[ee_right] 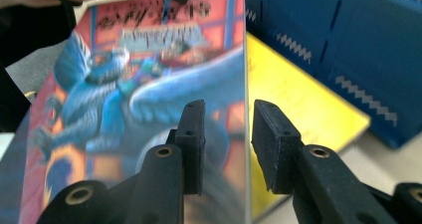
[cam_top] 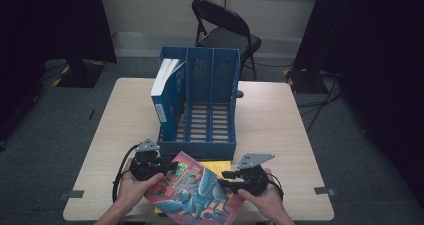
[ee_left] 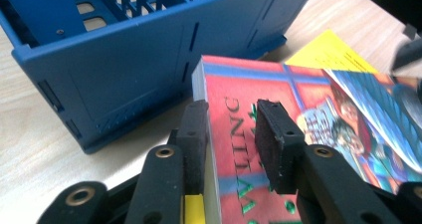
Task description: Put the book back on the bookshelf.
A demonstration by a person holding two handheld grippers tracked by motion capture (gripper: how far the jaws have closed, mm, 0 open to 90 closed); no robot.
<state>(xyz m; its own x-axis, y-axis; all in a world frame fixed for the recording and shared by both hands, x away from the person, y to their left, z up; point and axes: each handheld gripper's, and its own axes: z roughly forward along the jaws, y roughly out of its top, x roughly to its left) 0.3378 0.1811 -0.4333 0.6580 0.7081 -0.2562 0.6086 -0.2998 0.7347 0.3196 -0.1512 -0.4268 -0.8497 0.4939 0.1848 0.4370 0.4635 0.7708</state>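
A paperback with a red and blue illustrated cover (cam_top: 192, 190) is held tilted over the table's front edge, one gripper at each side. My left gripper (cam_top: 172, 166) is shut on its spine corner; in the left gripper view (ee_left: 231, 129) one pad lies on the cover (ee_left: 278, 92) and the other against the underside. My right gripper (cam_top: 225, 177) is shut on the opposite long edge, and in the right gripper view (ee_right: 226, 129) the book (ee_right: 149, 84) runs between its jaws. A yellow book (cam_top: 220, 166) lies flat beneath.
A blue three-slot file rack (cam_top: 200, 147) stands mid-table just behind the book, with a blue-covered book (cam_top: 165, 92) upright in its left slot. A folding chair (cam_top: 225, 30) stands beyond the wooden table (cam_top: 280, 130). The yellow book (ee_right: 298, 104) lies against the rack's front (ee_right: 358, 50).
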